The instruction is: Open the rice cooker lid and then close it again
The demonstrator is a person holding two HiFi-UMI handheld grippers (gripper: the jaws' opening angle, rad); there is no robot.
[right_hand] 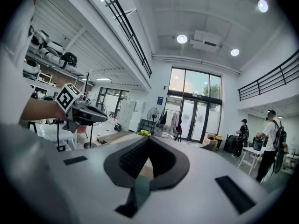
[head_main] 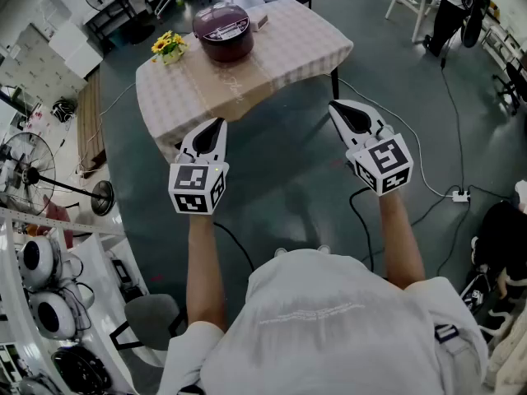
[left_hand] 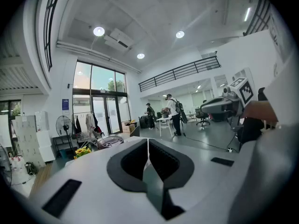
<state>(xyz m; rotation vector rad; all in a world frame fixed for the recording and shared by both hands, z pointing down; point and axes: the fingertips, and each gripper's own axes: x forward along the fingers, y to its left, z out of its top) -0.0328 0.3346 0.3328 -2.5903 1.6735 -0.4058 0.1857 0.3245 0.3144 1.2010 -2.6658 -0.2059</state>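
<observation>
A dark maroon rice cooker [head_main: 223, 31] with its lid down stands on a table [head_main: 280, 56] covered by a checked cloth, at the top of the head view. My left gripper [head_main: 219, 124] and right gripper [head_main: 337, 108] hover over the floor in front of the table, well short of the cooker. Both are shut with nothing between their jaws. In the left gripper view the cooker [left_hand: 110, 141] shows far off beyond the left gripper [left_hand: 148, 141]. The right gripper [right_hand: 148, 140] points toward the table, with the cooker mostly hidden behind its jaws.
Yellow flowers [head_main: 169, 46] stand on the table's left part, and a small box [head_main: 260, 21] lies right of the cooker. Standing fans [head_main: 25, 167] and shelves line the left. Cables [head_main: 428, 189] run over the floor at right. People stand by white desks [left_hand: 164, 121] far back.
</observation>
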